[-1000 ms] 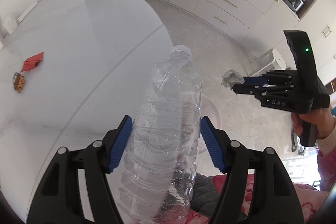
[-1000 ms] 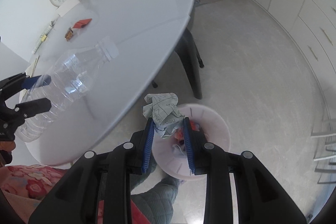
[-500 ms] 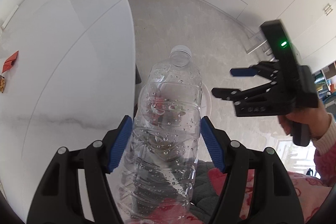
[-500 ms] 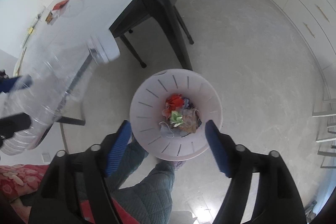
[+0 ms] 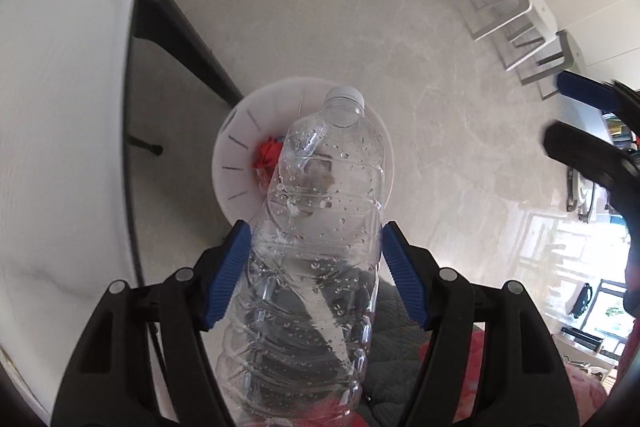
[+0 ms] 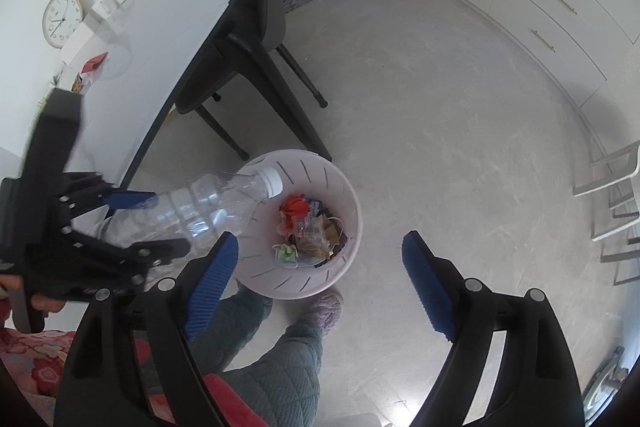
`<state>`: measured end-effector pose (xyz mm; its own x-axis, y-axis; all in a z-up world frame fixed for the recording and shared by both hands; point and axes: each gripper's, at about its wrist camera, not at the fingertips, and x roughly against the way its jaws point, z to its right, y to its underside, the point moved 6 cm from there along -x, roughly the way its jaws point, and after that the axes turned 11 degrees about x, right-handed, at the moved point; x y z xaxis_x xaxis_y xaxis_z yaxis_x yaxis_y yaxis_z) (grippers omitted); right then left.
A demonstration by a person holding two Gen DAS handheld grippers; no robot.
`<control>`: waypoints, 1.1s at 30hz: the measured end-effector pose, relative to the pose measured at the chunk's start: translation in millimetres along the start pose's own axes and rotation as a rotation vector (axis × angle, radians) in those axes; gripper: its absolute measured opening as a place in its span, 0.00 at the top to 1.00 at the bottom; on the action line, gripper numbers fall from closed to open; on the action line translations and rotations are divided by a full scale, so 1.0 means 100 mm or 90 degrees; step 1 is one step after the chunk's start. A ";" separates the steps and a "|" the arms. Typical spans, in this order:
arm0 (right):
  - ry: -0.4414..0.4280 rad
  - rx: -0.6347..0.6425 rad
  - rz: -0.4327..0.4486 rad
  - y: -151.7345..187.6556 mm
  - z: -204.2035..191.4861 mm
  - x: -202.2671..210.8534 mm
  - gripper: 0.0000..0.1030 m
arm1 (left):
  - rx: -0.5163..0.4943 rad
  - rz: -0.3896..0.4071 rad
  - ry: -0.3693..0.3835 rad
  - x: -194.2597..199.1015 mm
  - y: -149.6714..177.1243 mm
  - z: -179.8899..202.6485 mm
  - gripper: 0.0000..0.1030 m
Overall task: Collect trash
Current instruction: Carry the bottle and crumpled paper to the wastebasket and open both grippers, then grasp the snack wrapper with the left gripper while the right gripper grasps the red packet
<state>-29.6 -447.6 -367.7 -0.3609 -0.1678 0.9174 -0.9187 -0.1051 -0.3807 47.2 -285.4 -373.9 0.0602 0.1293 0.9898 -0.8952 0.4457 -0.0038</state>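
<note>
Bottle [image 5: 320,227] clamped in left gripper [image 5: 316,275], neck down over bin [image 6: 348,219]; not released. Right gripper [image 6: 320,267] empty, jaws just opened wide. Bin holds paper scraps. Two scraps [image 6: 90,69] remain on table [image 6: 168,11].

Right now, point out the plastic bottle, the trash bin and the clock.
plastic bottle [image 5: 320,227], left wrist view, on its clear ribbed body.
trash bin [image 6: 352,207], right wrist view, on its pale inner wall.
clock [image 6: 63,19], right wrist view, on its white face.
</note>
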 end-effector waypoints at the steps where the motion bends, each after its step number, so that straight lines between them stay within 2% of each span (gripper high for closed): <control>1: -0.001 -0.003 -0.002 0.03 0.01 -0.01 0.19 | 0.001 -0.010 -0.015 -0.06 -0.04 0.00 0.33; 2: -0.003 -0.004 -0.004 0.05 0.03 -0.01 0.19 | -0.001 -0.013 -0.026 -0.10 -0.03 -0.03 0.29; 4: -0.006 -0.005 -0.008 0.11 0.04 -0.01 0.19 | -0.009 -0.004 -0.033 -0.09 -0.08 -0.02 0.29; 7: -0.006 -0.011 -0.009 0.14 0.06 0.01 0.19 | -0.002 0.019 -0.027 0.02 -0.11 -0.03 0.19; 11: -0.007 -0.020 -0.002 0.10 0.06 0.03 0.19 | 0.031 0.046 -0.004 0.26 -0.02 -0.01 0.19; 17: -0.009 -0.014 0.018 -0.03 -0.02 0.09 0.19 | 0.071 0.097 -0.010 0.61 0.09 -0.16 0.19; 21: -0.009 0.003 0.034 -0.16 -0.14 0.16 0.18 | 0.094 0.136 -0.019 0.84 0.15 -0.33 0.19; 26: 0.012 0.026 0.068 -0.39 -0.32 0.35 0.03 | 0.147 0.192 -0.020 1.23 0.20 -0.64 0.18; 28: 0.010 0.036 0.082 -0.50 -0.41 0.43 0.03 | 0.170 0.217 -0.031 1.37 0.21 -0.79 0.07; 30: 0.009 0.043 0.090 -0.62 -0.49 0.46 0.03 | 0.195 0.251 -0.043 1.54 0.24 -0.96 0.07; 33: 0.006 0.060 0.106 -0.83 -0.65 0.52 0.03 | 0.218 0.274 -0.065 1.72 0.28 -1.21 0.07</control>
<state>17.9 -383.5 -280.9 -0.5080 -0.1818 0.8420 -0.8277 -0.1676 -0.5356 85.8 -143.6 -221.3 -0.3711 0.1417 0.9177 -0.9226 0.0558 -0.3816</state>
